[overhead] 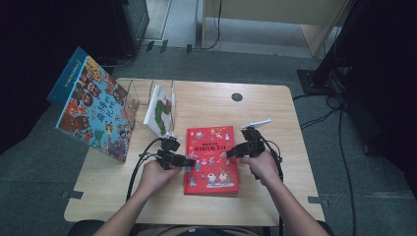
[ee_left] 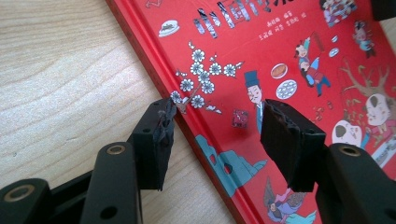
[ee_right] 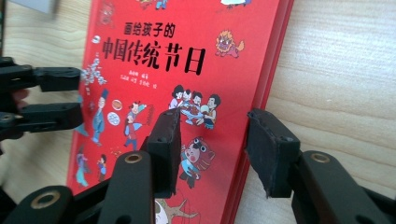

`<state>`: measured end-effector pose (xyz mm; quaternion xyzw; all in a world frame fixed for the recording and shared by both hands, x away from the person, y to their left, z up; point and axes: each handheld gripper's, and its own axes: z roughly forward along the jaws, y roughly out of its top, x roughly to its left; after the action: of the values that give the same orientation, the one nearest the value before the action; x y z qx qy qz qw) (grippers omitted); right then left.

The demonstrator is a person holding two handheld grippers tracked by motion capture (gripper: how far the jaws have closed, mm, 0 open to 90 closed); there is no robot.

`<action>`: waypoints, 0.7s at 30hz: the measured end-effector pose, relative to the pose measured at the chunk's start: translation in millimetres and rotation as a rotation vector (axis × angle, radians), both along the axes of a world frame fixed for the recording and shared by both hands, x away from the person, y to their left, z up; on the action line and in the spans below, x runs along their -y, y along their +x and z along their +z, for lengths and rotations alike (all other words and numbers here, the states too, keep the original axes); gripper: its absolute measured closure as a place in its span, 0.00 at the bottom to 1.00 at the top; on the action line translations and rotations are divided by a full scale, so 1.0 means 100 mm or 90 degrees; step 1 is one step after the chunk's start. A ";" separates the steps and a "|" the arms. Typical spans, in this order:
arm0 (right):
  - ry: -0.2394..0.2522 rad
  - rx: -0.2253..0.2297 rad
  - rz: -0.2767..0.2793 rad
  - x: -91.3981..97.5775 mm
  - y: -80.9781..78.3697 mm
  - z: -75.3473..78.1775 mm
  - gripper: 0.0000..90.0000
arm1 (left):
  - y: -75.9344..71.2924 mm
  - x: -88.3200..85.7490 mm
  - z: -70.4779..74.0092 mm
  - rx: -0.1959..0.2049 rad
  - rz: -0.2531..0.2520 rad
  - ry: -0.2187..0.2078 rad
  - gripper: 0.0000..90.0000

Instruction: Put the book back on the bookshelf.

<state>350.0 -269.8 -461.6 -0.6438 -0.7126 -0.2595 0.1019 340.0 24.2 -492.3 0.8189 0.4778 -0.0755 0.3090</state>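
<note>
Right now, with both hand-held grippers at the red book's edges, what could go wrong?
1. The red book lies flat on the table. The left hand-held gripper and right hand-held gripper each straddle an edge with jaws open, so a pad may slide off the thin edge instead of getting under it.
2. Lifted unevenly, the book might tip toward the white book standing in the rack.

Right claw (ee_right: 212, 154) straddling the edge of a flat red hardcover picture book (ee_right: 154, 79).
Jaws parted, one pad over the cover, the other beside the edge above the pale wooden tabletop (ee_right: 341, 60); far across the cover, another black two-jaw gripper (ee_right: 70, 95), jaws apart.
</note>
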 end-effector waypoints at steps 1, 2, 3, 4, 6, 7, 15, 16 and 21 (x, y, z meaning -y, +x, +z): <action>0.003 0.000 0.001 0.00 0.00 0.02 0.62 | 0.00 0.00 0.00 0.000 -0.001 0.000 0.50; 0.003 0.002 0.002 0.00 0.01 0.04 0.62 | 0.00 0.00 0.00 -0.001 -0.002 0.000 0.50; 0.005 0.003 0.002 0.00 0.01 0.07 0.62 | 0.00 0.00 0.00 -0.001 -0.003 -0.001 0.50; 0.006 0.005 0.003 0.00 0.01 0.10 0.62 | 0.00 0.00 0.00 -0.002 -0.004 -0.002 0.49; 0.006 0.009 0.009 0.00 0.02 0.15 0.62 | 0.00 0.01 0.00 -0.002 -0.004 -0.004 0.49; 0.006 0.013 0.011 -0.01 0.03 0.18 0.62 | 0.00 0.01 0.00 -0.003 -0.005 -0.005 0.49; 0.012 0.026 0.038 -0.05 0.05 0.40 0.64 | 0.01 0.01 0.00 -0.012 -0.006 -0.015 0.46; 0.012 0.029 0.042 -0.06 0.05 0.43 0.64 | 0.01 0.01 -0.01 -0.012 -0.005 -0.016 0.46; 0.017 0.042 0.062 -0.14 0.04 0.59 0.66 | 0.05 -0.03 -0.02 -0.040 -0.002 -0.039 0.45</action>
<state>354.3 -256.0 -402.1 -0.5984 -0.7424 -0.2846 0.0992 344.8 27.6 -493.9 0.8068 0.4836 -0.1163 0.3190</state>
